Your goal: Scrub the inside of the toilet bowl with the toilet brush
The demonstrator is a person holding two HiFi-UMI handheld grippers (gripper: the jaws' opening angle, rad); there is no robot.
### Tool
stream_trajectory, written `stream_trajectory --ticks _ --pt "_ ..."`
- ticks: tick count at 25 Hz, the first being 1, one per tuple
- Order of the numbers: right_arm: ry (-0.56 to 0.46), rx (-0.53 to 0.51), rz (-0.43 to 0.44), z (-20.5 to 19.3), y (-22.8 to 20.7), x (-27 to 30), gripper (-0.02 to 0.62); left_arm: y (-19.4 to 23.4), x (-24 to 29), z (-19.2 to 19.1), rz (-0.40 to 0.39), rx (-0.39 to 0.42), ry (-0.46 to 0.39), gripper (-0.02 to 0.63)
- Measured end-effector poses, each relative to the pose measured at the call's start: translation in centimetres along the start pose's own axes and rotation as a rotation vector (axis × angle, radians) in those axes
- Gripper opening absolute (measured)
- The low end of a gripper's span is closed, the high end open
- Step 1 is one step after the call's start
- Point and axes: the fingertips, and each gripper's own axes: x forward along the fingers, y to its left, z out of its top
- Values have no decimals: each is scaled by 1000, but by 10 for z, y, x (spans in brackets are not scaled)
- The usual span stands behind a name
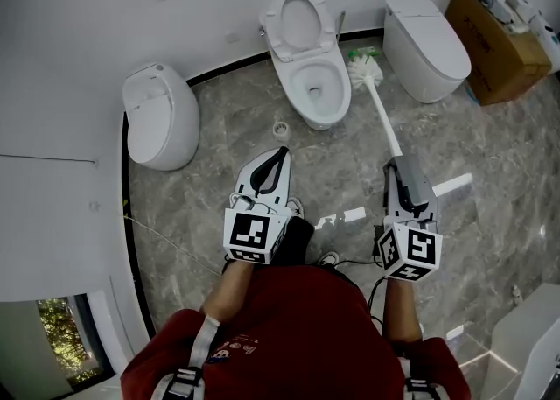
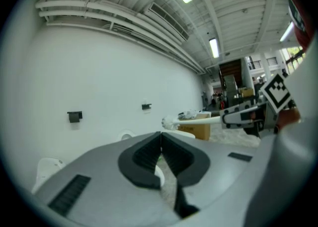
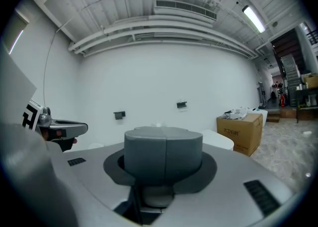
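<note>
The open toilet [image 1: 297,96] stands at the wall with its lid and seat [image 1: 299,20] raised. My right gripper [image 1: 398,163] is shut on the white handle of the toilet brush [image 1: 382,112]. The bristle head [image 1: 364,69] hangs just right of the bowl's rim, outside the bowl. In the right gripper view the shut jaws [image 3: 165,139] hide the handle. My left gripper [image 1: 279,155] is shut and holds nothing, well in front of the toilet. Its shut jaws [image 2: 160,139] show in the left gripper view, with the brush [image 2: 171,120] and right gripper [image 2: 244,114] beyond.
A closed white toilet [image 1: 157,116] sits at the left and another [image 1: 426,35] at the right. A cardboard box [image 1: 494,32] stands at the far right. A small ring [image 1: 281,129] lies on the marble floor before the open toilet. My shoes [image 1: 327,258] are below.
</note>
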Motion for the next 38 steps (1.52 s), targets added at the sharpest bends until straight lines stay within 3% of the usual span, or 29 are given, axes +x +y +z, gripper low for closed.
stream_trajectory --ticks 7,19,27,34,38 --pt "30 -50 -15 7 6 84 146 48 75 -12 -8 -48 -19 0" --pt "119 -82 -14 36 52 272 147 192 212 -13 0 -72 -3 0" --pt "211 -73 9 11 27 364 147 221 293 -34 32 -87 12 0" --pt "350 -69 118 -37 -12 460 147 217 386 -98 77 -122 190 0" --pt "460 -128 188 -90 -39 507 146 213 432 -144 110 -174 291 -1"
